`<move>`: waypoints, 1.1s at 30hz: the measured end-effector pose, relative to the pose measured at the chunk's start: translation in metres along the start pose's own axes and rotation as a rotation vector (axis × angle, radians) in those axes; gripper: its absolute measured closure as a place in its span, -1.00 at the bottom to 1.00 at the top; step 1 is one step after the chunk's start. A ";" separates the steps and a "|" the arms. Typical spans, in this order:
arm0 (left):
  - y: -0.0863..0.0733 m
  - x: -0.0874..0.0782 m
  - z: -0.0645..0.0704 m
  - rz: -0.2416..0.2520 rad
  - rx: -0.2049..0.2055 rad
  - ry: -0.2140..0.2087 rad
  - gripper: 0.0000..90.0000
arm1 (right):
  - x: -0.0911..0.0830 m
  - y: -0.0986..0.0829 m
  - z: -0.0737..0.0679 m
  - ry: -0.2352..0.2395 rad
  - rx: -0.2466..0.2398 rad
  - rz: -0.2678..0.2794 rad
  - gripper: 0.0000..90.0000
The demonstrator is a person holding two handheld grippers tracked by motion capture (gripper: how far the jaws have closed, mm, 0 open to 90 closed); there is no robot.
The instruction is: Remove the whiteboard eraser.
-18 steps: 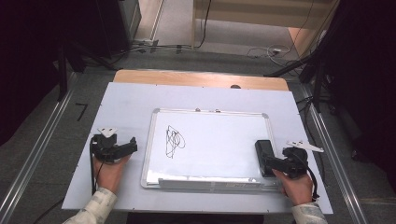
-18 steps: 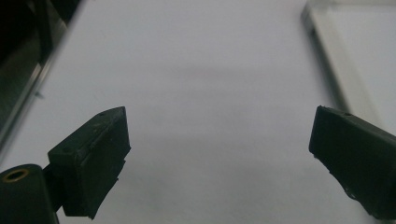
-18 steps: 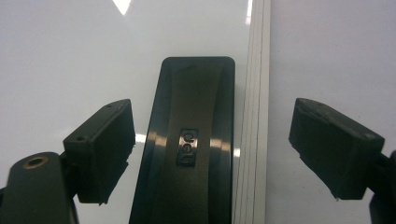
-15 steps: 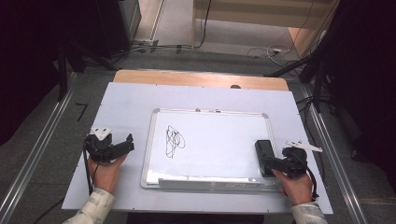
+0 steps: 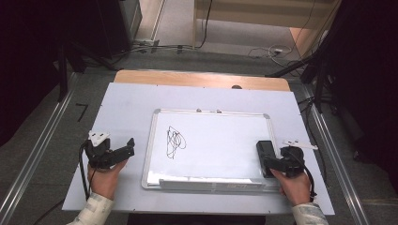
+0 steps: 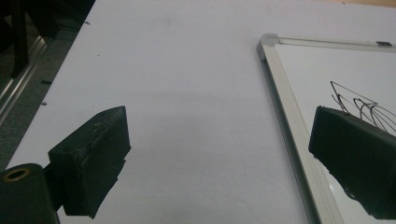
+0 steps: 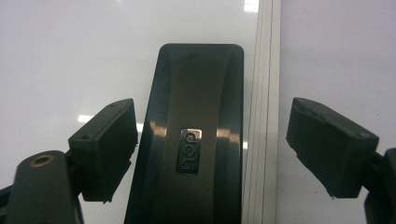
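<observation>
A whiteboard (image 5: 220,140) with a silver frame lies flat on the white table sheet, with a black scribble (image 5: 174,142) on its left half. A black eraser (image 5: 265,153) (image 7: 196,135) rests on the board's right edge. My right gripper (image 5: 272,161) (image 7: 210,144) is open, its jaws on either side of the eraser without touching it. My left gripper (image 5: 123,149) (image 6: 224,149) is open just left of the board's frame (image 6: 280,84), low over the sheet, with nothing between its jaws.
The white sheet (image 5: 126,103) covers a wooden table (image 5: 197,78). A small white strip (image 5: 296,144) lies right of the board. Metal rails (image 5: 40,150) run along both sides, and cables (image 5: 263,49) lie on the floor behind.
My left gripper has moved slightly back and toward the table's front left. The right gripper stays at the eraser.
</observation>
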State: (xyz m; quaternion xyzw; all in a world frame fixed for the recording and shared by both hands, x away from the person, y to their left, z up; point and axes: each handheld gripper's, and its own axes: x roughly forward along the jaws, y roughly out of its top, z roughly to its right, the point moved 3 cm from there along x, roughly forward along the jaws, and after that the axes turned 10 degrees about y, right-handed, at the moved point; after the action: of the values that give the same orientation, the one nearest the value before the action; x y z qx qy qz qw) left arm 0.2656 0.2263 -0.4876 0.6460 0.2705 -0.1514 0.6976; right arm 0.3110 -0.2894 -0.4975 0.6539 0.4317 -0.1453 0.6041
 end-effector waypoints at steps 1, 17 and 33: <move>0.000 0.000 0.000 -0.004 -0.003 -0.003 -0.88 | 0.001 0.000 0.000 0.001 -0.007 -0.002 -0.66; -0.002 0.005 0.001 -0.009 -0.010 0.009 -0.87 | 0.019 0.007 -0.001 -0.020 -0.034 -0.026 -0.52; -0.003 0.007 0.003 -0.022 -0.009 0.001 -0.87 | 0.026 0.008 -0.008 -0.055 -0.057 -0.056 -0.26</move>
State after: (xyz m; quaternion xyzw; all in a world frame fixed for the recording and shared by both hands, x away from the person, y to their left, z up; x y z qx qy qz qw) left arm 0.2698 0.2242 -0.4938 0.6401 0.2786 -0.1573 0.6985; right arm 0.3294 -0.2716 -0.5087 0.6198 0.4371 -0.1676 0.6298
